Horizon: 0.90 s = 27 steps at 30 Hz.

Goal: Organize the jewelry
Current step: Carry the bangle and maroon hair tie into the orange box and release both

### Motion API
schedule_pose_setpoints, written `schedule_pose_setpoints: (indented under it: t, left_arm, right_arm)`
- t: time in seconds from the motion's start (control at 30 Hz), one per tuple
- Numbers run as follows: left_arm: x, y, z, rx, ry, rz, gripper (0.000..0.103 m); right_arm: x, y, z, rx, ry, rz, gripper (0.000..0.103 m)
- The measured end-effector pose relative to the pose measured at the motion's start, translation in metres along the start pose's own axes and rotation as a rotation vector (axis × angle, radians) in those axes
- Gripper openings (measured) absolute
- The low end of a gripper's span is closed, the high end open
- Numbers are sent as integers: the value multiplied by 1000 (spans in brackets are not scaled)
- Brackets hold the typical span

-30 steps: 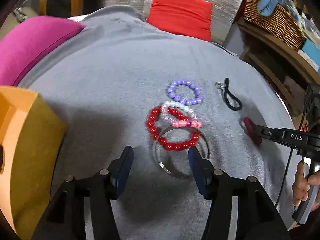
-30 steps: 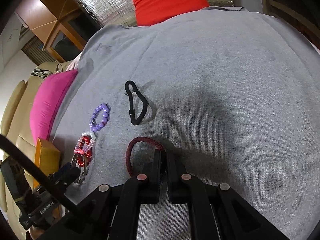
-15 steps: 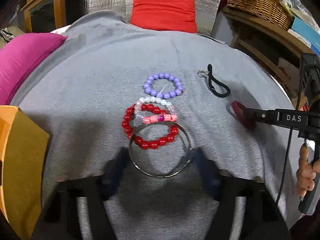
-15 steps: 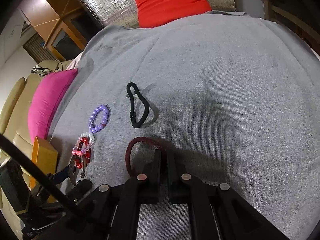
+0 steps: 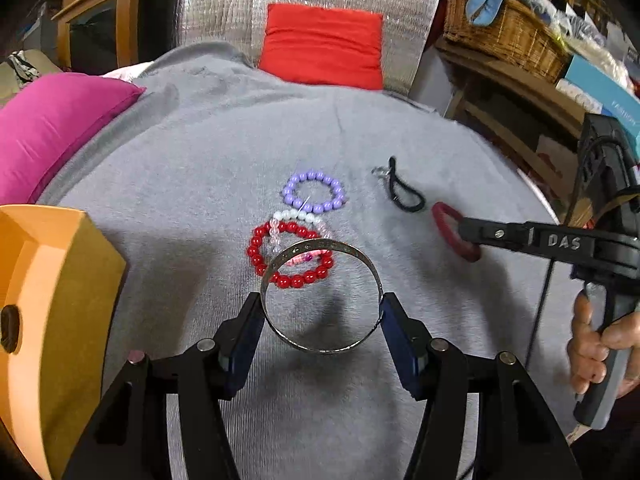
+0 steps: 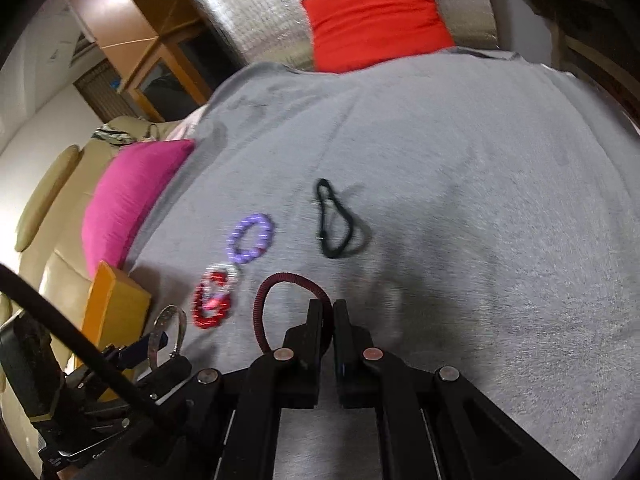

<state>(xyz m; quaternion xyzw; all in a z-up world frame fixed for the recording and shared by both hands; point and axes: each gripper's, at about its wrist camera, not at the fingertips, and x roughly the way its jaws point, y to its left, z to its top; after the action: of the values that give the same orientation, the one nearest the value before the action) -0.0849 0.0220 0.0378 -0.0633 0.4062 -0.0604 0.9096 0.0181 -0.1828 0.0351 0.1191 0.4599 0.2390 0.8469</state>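
Note:
My left gripper [image 5: 320, 312] is shut on a silver bangle [image 5: 320, 350], its blue pads pressing the ring's two sides and holding it tilted above the grey cloth [image 5: 200, 160]. Behind it on the cloth lie a red bead bracelet [image 5: 256, 252], a white bead bracelet [image 5: 296, 215] and a purple bead bracelet [image 5: 294, 200]. My right gripper [image 6: 332, 312] is shut on a dark red hair tie [image 6: 264, 300], which hangs just off the cloth. A black hair tie [image 6: 328, 220] lies farther back. The bangle [image 6: 168, 316] also shows at the lower left of the right wrist view.
An orange box [image 5: 60, 300] stands open at the left edge of the cloth. A pink cushion [image 5: 60, 128] lies at the far left and a red cushion [image 5: 324, 48] at the back. A wicker basket [image 5: 504, 36] sits on wooden shelves at the right.
The left jaws closed onto the bangle, which lay flat on the cloth, and raised it. The right gripper rose a little with the dark red hair tie.

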Motion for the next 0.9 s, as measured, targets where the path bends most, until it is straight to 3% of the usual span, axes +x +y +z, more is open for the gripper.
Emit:
schedule_pose_setpoints:
  t: [0.33, 0.53, 0.7, 0.9]
  left_arm:
    - [-86, 19, -6, -76, -182, 62, 61]
    - [-141, 73, -1, -164, -230, 196, 61]
    - [-166, 141, -23, -274, -188, 341, 61]
    - [-159, 193, -56, -364, -99, 397, 61]
  right_arm:
    - [-7, 62, -5, -102, -16, 64, 6]
    - [-6, 116, -9, -176, -25, 120, 6]
    - [-4, 185, -22, -284, -37, 218, 6]
    - [13, 263, -53, -457, -15, 265, 6]
